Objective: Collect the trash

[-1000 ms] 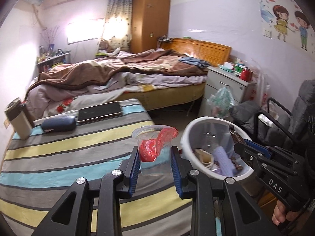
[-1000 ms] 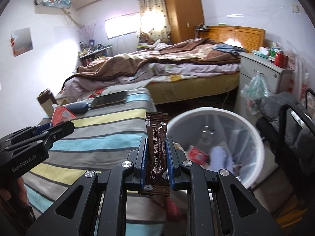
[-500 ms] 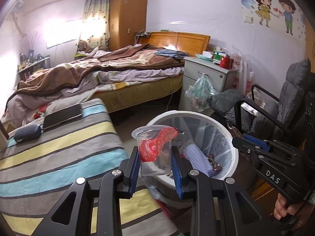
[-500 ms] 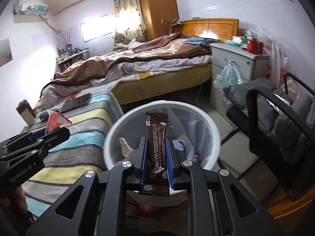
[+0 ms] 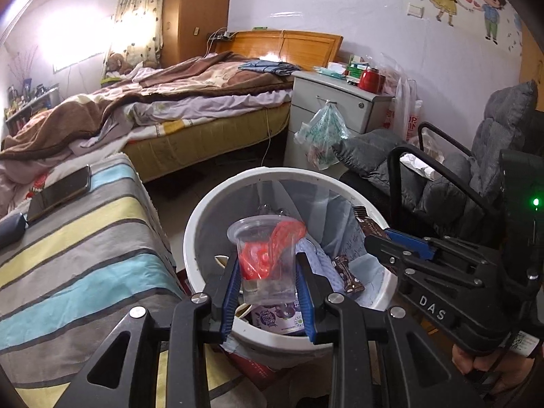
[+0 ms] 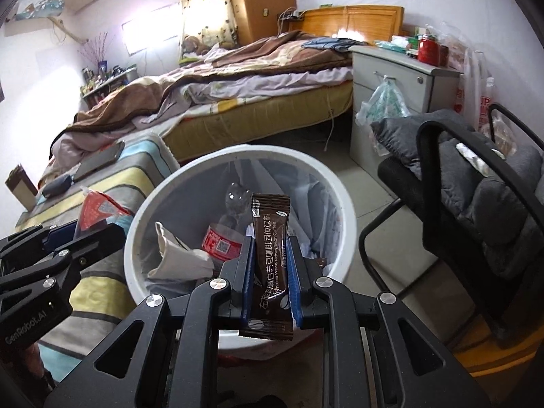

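The left gripper (image 5: 267, 287) fingers pinch one clear cup (image 5: 266, 258) with a red wrapper (image 5: 268, 255) inside, held over the white bin (image 5: 204, 210). The right gripper (image 6: 270, 268) fingers pinch one brown sachet (image 6: 271, 265), also over the bin (image 6: 136, 224). In the bin lie one plastic bottle (image 6: 222, 241) and one crumpled paper bag (image 6: 176, 255). One phone (image 5: 59, 192) lies on the striped counter (image 5: 74, 255).
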`<state>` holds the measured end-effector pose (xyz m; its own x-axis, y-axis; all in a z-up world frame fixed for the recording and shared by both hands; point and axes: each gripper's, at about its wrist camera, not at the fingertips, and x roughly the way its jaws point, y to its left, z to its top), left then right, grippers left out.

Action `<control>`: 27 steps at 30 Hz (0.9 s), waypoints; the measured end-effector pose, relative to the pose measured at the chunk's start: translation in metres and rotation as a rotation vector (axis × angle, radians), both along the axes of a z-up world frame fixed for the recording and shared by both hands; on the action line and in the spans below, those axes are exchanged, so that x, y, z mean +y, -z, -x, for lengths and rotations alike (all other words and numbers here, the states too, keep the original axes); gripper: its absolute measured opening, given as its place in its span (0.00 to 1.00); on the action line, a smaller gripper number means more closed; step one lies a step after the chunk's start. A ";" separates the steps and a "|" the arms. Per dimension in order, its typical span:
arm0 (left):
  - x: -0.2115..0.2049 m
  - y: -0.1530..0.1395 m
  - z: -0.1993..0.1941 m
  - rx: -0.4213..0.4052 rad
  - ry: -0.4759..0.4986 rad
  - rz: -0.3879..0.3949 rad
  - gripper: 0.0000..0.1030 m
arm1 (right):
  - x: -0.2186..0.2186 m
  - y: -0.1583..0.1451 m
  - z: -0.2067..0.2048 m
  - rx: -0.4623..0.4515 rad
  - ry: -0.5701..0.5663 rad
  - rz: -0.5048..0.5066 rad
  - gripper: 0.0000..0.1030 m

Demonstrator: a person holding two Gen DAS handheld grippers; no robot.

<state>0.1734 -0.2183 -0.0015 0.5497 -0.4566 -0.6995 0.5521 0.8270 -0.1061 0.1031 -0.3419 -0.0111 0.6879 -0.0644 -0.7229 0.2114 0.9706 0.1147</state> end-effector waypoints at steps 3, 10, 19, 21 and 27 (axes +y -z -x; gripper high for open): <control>-0.001 0.006 -0.005 0.008 -0.022 -0.009 0.40 | -0.001 0.005 -0.005 0.021 -0.006 0.023 0.21; 0.002 0.009 -0.008 0.014 -0.031 0.001 0.51 | -0.006 0.006 0.000 0.013 -0.008 0.008 0.46; 0.014 0.005 0.008 -0.005 -0.053 -0.002 0.54 | 0.006 -0.004 0.013 -0.018 0.008 0.015 0.46; 0.020 0.003 0.013 -0.008 -0.061 0.007 0.54 | 0.008 -0.008 0.018 -0.042 0.023 0.011 0.46; 0.036 -0.006 0.032 -0.062 -0.116 -0.006 0.54 | 0.019 -0.017 0.032 -0.079 0.023 0.003 0.46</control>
<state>0.1416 -0.1818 0.0050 0.6413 -0.3830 -0.6648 0.4577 0.8864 -0.0692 0.0709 -0.3230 0.0058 0.7411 -0.0829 -0.6663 0.2244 0.9659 0.1294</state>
